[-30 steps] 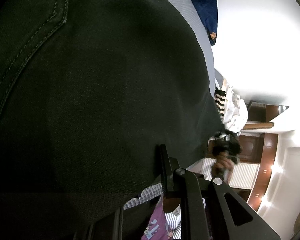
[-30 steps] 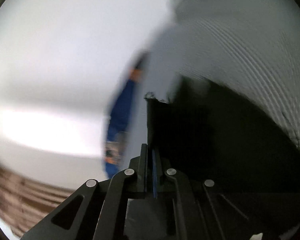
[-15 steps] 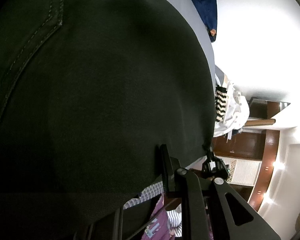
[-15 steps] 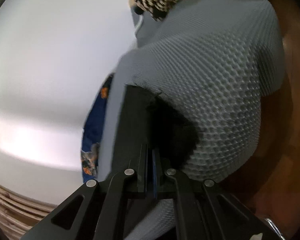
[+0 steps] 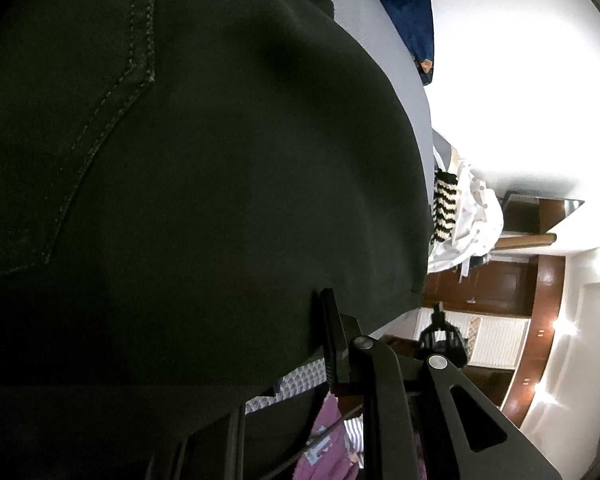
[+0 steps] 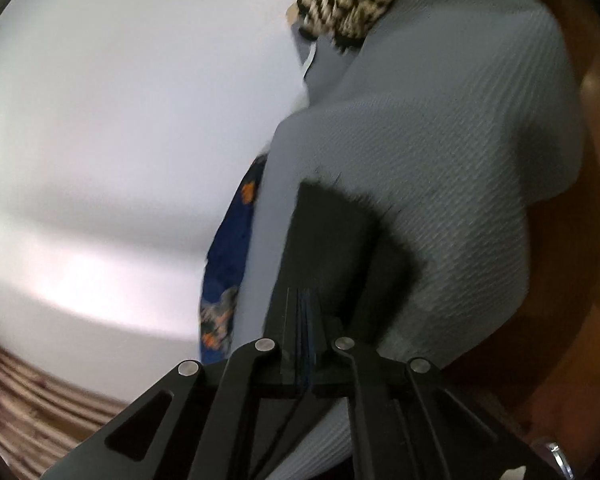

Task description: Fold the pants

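So the pants [image 5: 204,184] are lying spread over a grey cushion [image 5: 396,60], and from the left side they're basically filling everything, dark cloth with a back pocket [image 5: 60,120] facing up. The left gripper [image 5: 340,340] is sitting down at the near edge of the cloth. One finger is pressing against that edge, the other is hiding under the fabric, so it's looking like it's clamped on the pants, with the jaws nearly together. Past the hem, the other gripper is showing up small and dark, just off the far corner.

Moving right, the right gripper [image 6: 304,320] is pointing along the cushion with its fingers [image 6: 290,320] squeezed tight together. The frayed hem [image 6: 340,216] is lying right ahead of the tips, and I honestly can't tell whether a bit of it is pinched in there or they're just closed on nothing. A blue cloth [image 6: 228,264] is hanging off the back of the cushion and a striped knit [image 6: 344,0] is piled at the far end, both clear of the pants.

Progress-wise, I'm guessing it's early to midway. The pants are lying flat on the cushion, but I'm not seeing a neat finished stack, so at least one more fold still needs doing, plus smoothing.
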### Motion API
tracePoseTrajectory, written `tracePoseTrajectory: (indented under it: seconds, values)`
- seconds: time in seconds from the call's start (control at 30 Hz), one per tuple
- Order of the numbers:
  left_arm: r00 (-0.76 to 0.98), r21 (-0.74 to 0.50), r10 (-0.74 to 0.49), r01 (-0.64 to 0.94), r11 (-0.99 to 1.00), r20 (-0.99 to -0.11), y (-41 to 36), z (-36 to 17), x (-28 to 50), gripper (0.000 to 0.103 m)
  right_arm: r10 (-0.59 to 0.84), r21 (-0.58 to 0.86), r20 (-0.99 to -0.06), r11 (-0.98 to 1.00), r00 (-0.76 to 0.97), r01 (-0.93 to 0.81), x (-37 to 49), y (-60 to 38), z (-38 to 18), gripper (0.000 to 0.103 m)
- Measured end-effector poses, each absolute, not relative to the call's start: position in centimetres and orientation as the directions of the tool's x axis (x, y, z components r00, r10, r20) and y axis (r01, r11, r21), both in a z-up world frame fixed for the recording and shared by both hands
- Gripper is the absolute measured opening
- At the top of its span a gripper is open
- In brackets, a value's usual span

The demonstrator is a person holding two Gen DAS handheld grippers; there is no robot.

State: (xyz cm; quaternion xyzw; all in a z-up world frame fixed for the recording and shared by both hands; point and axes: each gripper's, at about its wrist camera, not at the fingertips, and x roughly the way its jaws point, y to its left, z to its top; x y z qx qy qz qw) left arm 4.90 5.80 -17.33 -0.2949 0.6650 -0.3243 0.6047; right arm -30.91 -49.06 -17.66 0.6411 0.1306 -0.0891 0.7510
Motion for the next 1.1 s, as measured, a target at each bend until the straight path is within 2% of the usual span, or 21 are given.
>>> tracePoseTrajectory:
  seconds: [0.2, 0.23, 0.27, 0.33, 0.4, 0.5, 0.6, 0.63, 0.77, 0.87, 1.03, 1.1]
  values:
    - [-0.096, -0.79, -0.786, 0.005, 0.613, -0.611, 5.8, -17.3, 4.8, 0.018, 0.062, 0.921, -0.38, 0.115, 0.923, 0.371, -28.6, -49.1, -19.7, 0.009]
    - [-0.095, -0.79, -0.786, 0.006, 0.613, -0.61, 5.8, -17.4, 4.8, 0.018, 0.062, 0.917, -0.39, 0.114, 0.919, 0.381, -28.4, -49.1, -19.8, 0.013]
    - [-0.094, -0.79, -0.786, 0.007, 0.613, -0.611, 5.8, -17.4, 4.8, 0.018, 0.064, 0.915, -0.396, 0.111, 0.916, 0.388, -28.1, -49.1, -19.9, 0.023]
    - [-0.092, -0.79, -0.786, 0.006, 0.614, -0.612, 5.6, -17.5, 4.8, 0.018, 0.068, 0.918, -0.39, 0.111, 0.918, 0.382, -27.6, -48.9, -19.9, 0.038]
    - [-0.094, -0.791, -0.788, 0.003, 0.611, -0.609, 5.6, -17.6, 4.8, 0.018, 0.06, 0.91, -0.401, 0.137, 0.914, 0.391, -26.9, -48.8, -19.6, 0.041]
    - [-0.098, -0.793, -0.789, 0.001, 0.609, -0.606, 5.5, -17.7, 4.9, 0.018, 0.06, 0.889, -0.441, 0.169, 0.896, 0.426, -25.8, -48.6, -18.9, 0.042]
    - [-0.101, -0.791, -0.787, 0.0, 0.612, -0.609, 5.6, -17.6, 5.0, 0.018, -0.024, 0.846, -0.495, 0.212, 0.868, 0.489, -27.2, -48.8, -17.2, 0.044]
    - [-0.1, -0.791, -0.787, 0.001, 0.612, -0.609, 5.5, -17.6, 5.0, 0.018, -0.012, 0.847, -0.501, 0.198, 0.866, 0.493, -27.6, -49.2, -17.3, 0.044]
    - [-0.101, -0.797, -0.792, 0.006, 0.605, -0.602, 5.7, -17.8, 4.9, 0.018, 0.056, 0.863, -0.496, 0.14, 0.866, 0.486, -27.6, -49.6, -18.7, 0.042]
    - [-0.103, -0.801, -0.796, 0.0, 0.599, -0.596, 5.7, -17.9, 4.9, 0.018, 0.072, 0.893, -0.447, 0.103, 0.892, 0.439, -27.0, -49.4, -19.2, 0.045]
    - [-0.1, -0.798, -0.794, 0.006, 0.602, -0.6, 5.7, -17.8, 4.8, 0.018, 0.09, 0.88, -0.457, 0.188, 0.885, 0.436, -24.0, -47.9, -18.5, 0.048]
    - [-0.101, -0.801, -0.797, 0.001, 0.599, -0.596, 5.7, -17.8, 4.8, 0.018, 0.076, 0.869, -0.464, 0.232, 0.883, 0.436, -23.5, -47.7, -18.2, 0.045]
